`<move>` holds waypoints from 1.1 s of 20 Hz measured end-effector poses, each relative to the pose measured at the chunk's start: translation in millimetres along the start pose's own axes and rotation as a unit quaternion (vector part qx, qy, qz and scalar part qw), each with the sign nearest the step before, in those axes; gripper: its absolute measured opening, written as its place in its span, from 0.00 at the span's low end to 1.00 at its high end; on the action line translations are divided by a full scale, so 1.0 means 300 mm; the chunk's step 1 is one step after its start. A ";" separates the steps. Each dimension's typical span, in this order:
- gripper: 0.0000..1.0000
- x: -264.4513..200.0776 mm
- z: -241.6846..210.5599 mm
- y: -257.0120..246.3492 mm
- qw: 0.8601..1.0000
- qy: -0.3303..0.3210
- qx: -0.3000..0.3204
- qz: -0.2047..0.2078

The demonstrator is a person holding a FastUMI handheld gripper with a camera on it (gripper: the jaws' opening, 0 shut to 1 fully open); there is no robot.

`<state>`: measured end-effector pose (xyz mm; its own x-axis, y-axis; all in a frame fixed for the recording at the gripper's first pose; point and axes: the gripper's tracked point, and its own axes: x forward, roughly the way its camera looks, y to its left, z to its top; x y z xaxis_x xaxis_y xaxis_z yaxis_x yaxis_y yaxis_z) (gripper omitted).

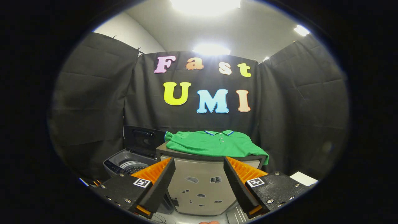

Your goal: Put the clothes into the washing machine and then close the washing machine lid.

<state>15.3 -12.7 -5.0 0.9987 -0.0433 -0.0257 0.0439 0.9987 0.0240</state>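
Black cloth walls close in the booth on three sides, with bright ceiling lights glaring overhead. Front and centre stands a boxy grey cabinet [199,186] with a dark top, serving here as the counter, its pale front panel showing a few small dark marks.

Spread out flat on that counter lies the green polo shirt [214,143], collar toward the back wall, buttons up, one sleeve drooping over the counter's right corner. It sits beyond the fingers and a little above them, well apart from both.

Just left of the counter, lower down, there's the washing machine [129,163]. Its dark lid [143,141] stands raised against the back cloth, and the ribbed drum is open to view inside the grey body. Nothing green is in there.

Now the gripper [199,177]: wide apart, fingers splayed to either side of the counter's front panel. The left finger [161,183] overlaps the washing machine's near edge in the view, the right finger [238,185] sits before the counter's right side. Nothing between them, nothing gripped, no contact with the shirt or the machine that I can make out.

Off to the right, behind the right finger's mount, a small white block [303,179] peeks out.
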 end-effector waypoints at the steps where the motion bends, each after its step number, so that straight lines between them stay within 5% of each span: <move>1: 0.96 0.007 -0.001 -0.001 1.000 0.001 0.000 -0.001; 10: 0.96 0.042 0.043 0.000 1.000 -0.006 -0.003 -0.001; 22: 0.96 0.335 0.062 -0.137 0.992 0.120 0.037 -0.027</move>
<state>114.2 -58.4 10.2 0.9607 -0.0814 -0.2654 0.1085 0.9901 0.0890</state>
